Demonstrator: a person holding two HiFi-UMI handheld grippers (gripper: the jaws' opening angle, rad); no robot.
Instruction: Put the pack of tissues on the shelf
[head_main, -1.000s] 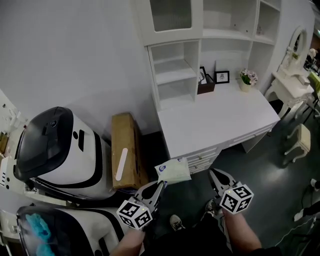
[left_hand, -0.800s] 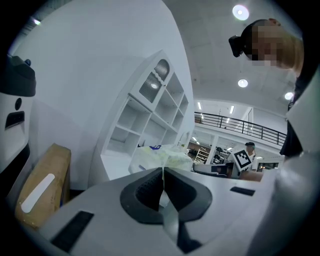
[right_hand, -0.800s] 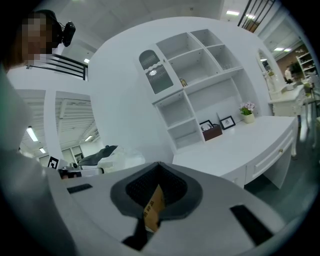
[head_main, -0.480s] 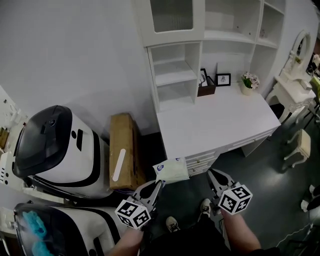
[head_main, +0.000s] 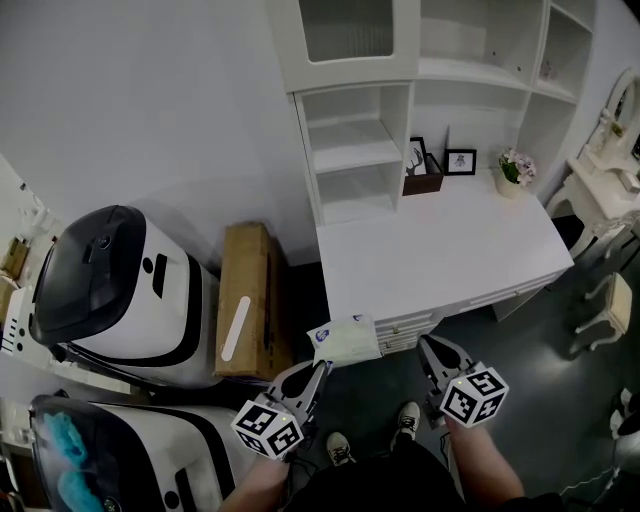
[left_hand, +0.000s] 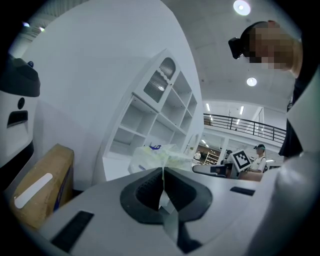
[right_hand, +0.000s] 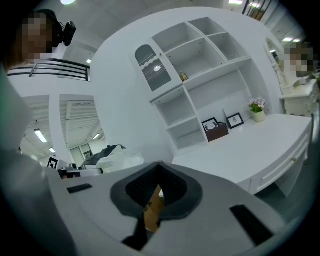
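The pack of tissues (head_main: 345, 340) is a pale green soft pack with a blue mark at one corner. It hangs in the air just off the white desk's (head_main: 440, 250) near left corner. My left gripper (head_main: 322, 367) is shut on the pack's near edge, and in the left gripper view the pack (left_hand: 155, 156) bulges past the closed jaws of that gripper (left_hand: 163, 169). The white shelf unit (head_main: 350, 150) stands at the desk's back left, its low cubbies empty; the same shelf unit (right_hand: 185, 115) shows in the right gripper view. My right gripper (head_main: 432, 348) floats beside the left one, shut and empty (right_hand: 159, 164).
A brown cardboard box (head_main: 245, 300) lies left of the desk against the wall. Two large white and black machines (head_main: 120, 290) fill the left side. On the desk's back sit picture frames (head_main: 460, 160), a brown box (head_main: 425, 180) and a flower pot (head_main: 515, 168). A white dressing table (head_main: 610, 170) stands far right.
The head view has drifted a little, so the desk and shelf sit slightly further right. Both grippers and the pack keep the same place in the view.
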